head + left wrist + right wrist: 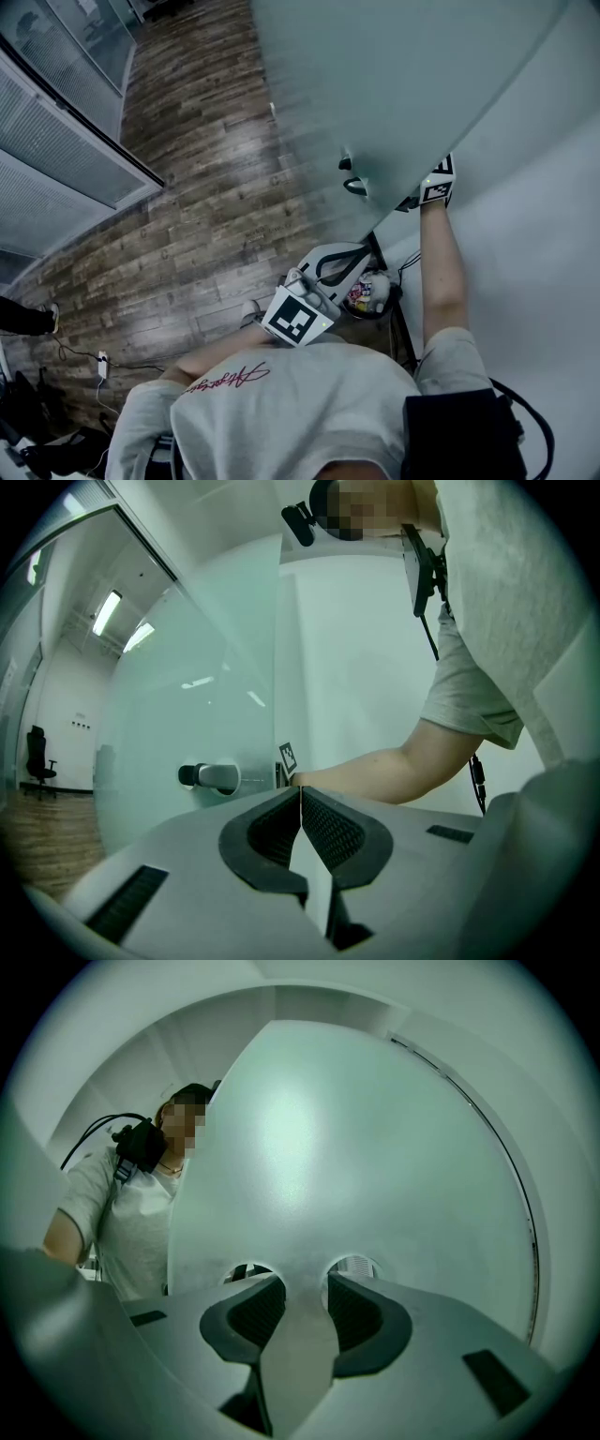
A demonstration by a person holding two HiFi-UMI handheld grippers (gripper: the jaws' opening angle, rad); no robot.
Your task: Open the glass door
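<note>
The tall frosted glass door (375,84) is standing at an angle to the white wall (553,262), over the brown wood-plank floor (206,187). A gap is showing at its free edge, so I judge that the door is partly open rather than fully swung.

The person's bare right arm (441,272) is reaching through that gap to the far face of the pane. There the right gripper (302,1288) is sitting with its jaws apart, and their ribbed pads are lying against a pale round piece between them. I am taking that piece for the far end of the short round metal door handle (214,777), so this gripper looks clenched on the handle. Its near stub is sticking out of the glass close to the free edge, untouched.

The left gripper (300,801) is hanging low in front of the person's body, well apart from the door. Its jaws are pressed together on nothing, so it is taking no part.

The grasp appears made and the door is off its closed line. What seems left is carrying the pane through the rest of its arc and then letting go of the handle.
</note>
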